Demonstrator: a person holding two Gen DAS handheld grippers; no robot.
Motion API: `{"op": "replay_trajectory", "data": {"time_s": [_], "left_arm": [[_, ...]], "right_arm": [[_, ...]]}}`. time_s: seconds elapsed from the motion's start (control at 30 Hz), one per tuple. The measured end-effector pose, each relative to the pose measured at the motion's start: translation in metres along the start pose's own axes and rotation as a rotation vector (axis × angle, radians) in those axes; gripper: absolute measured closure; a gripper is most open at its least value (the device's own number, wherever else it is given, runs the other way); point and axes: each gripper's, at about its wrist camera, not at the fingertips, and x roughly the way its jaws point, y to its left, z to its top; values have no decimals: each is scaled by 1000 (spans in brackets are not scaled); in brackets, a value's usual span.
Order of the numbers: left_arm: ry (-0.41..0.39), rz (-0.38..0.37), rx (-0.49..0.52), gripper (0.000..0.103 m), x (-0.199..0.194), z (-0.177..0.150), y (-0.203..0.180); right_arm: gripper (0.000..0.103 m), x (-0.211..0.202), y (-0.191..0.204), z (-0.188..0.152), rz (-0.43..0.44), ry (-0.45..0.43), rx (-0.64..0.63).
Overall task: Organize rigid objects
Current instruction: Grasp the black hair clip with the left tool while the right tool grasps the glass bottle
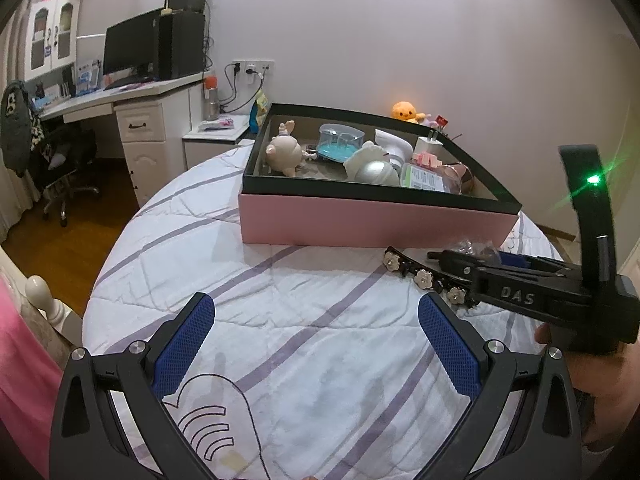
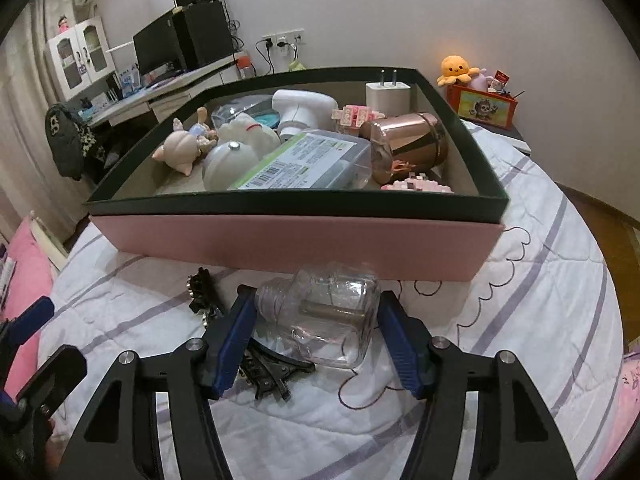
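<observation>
Right gripper (image 2: 316, 320) clamped on a clear plastic bottle (image 2: 320, 316) lying on the quilt (image 2: 540, 280) just in front of the pink box (image 2: 296, 244); black flower hair clip (image 1: 424, 276) beside it. Left gripper (image 1: 316, 344) spread wide, empty, over bare quilt.

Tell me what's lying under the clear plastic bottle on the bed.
Under the clear plastic bottle lies a black hair clip, its prongs poking out toward the right gripper, on the quilt. How far the clip runs beneath is hidden.
</observation>
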Motion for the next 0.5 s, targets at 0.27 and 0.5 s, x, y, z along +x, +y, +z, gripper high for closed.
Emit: {"op": "replay_trajectory", "data": {"time_s": [0.27,0.5], "left_arm": [[32,-39,38,0,12,9,-21],[114,-104,97,0,44,17,-62]], "right_arm": [[40,-27,-27,-4,-21,-60,48],[40,-36,-53,-7,-43,-77,93]]}}
